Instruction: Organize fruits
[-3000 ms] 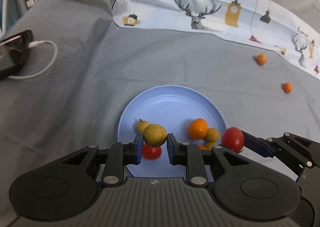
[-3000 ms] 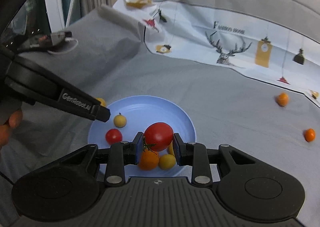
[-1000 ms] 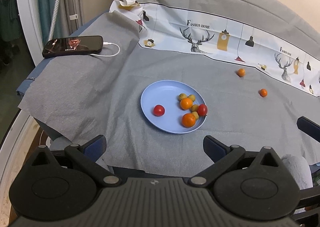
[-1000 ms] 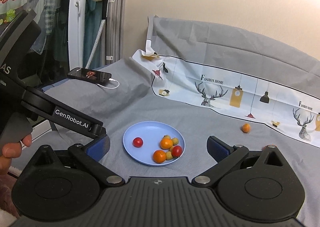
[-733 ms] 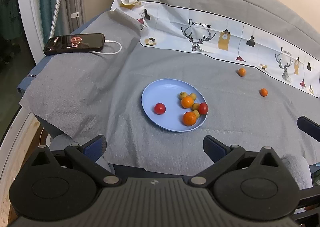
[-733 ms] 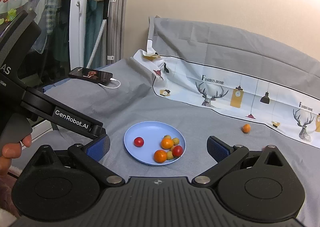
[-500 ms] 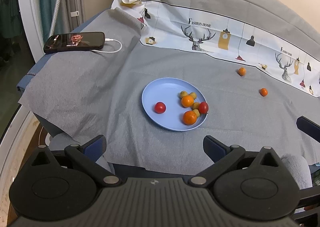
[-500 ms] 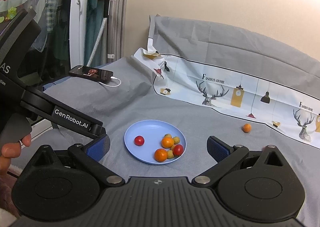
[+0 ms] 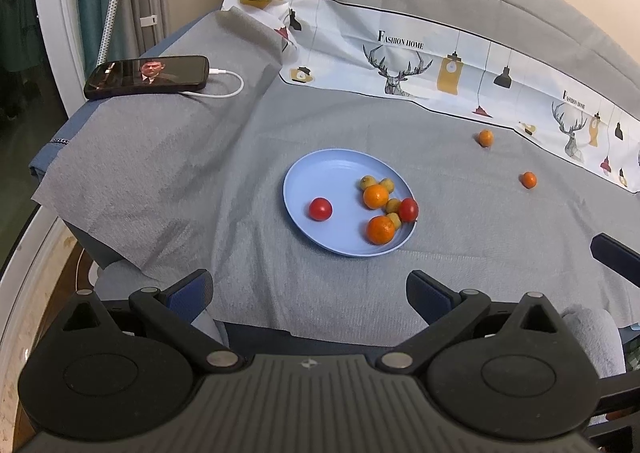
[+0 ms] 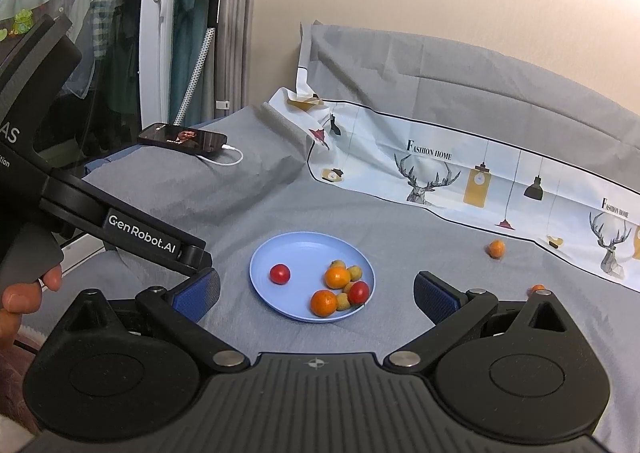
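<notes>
Left gripper (image 9: 307, 293) at bottom of frame, jaws spread wide, nothing between them. Right gripper (image 10: 316, 295) same: jaws wide apart, empty, held back from the fruit. Left gripper body also shows at left edge of right wrist view, a hand (image 10: 24, 293) on its handle.

Blue plate (image 9: 320, 173) mid-frame on grey cloth (image 9: 180, 173). On it: lone red tomato (image 9: 320, 208) left of centre; cluster on right side with two oranges (image 9: 376, 196), second red tomato (image 9: 408, 209) at right rim, small yellow fruits (image 9: 386, 184) touching them.

Two loose oranges (image 9: 486, 138) on cloth, upper right, well apart from plate; other one (image 9: 529, 180) further right.

Far: phone (image 9: 148, 76) upper left with white cable. Printed deer banner (image 9: 400, 61) across top.
</notes>
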Demonstrator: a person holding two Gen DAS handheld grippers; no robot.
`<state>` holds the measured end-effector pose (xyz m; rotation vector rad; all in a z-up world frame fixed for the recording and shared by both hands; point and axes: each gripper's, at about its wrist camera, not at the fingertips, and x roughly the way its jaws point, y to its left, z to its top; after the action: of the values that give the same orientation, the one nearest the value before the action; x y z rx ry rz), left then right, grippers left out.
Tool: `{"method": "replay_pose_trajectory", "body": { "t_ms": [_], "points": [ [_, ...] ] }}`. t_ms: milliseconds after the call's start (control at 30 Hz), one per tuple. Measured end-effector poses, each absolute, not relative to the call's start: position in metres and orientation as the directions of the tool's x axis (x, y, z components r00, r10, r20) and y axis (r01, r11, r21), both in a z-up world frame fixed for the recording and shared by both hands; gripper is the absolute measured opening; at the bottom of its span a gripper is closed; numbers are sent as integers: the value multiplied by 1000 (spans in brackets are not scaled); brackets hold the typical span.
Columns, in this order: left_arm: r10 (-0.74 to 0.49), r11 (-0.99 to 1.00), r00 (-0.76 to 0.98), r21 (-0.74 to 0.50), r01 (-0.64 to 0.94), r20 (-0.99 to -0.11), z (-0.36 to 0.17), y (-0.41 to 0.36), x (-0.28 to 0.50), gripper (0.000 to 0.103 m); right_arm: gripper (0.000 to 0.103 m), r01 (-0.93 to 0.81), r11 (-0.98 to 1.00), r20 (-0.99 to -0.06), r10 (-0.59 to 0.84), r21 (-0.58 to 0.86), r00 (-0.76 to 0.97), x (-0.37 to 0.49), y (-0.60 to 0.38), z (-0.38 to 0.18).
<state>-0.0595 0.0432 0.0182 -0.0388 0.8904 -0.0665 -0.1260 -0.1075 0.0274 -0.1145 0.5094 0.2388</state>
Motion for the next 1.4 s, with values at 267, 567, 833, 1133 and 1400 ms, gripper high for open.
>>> {"method": "replay_pose_trajectory", "body": {
  "t_ms": [267,567,833,1133,1400],
  "points": [
    [-72,997,613,-56,46,-787,14,41,-55,103,102,-254,967,-509,199,-39,837,-122,-109,24],
    [-67,998,591,-41,56,-804,7,36,-47,103,102,-247,969,-530,200,-19,824,-117,-111,17],
    [-53,997,565,-16,71,-823,-3,25,-36,103,102,-231,973,-553,198,11,809,-104,-117,8],
    [-53,989,520,27,145,-853,-17,-12,-11,103,102,-141,986,-591,163,84,790,-91,-146,-15],
    [-111,971,443,-2,239,-890,-27,-81,37,103,102,166,971,-654,-14,171,757,-74,-219,-50]
  ]
}}
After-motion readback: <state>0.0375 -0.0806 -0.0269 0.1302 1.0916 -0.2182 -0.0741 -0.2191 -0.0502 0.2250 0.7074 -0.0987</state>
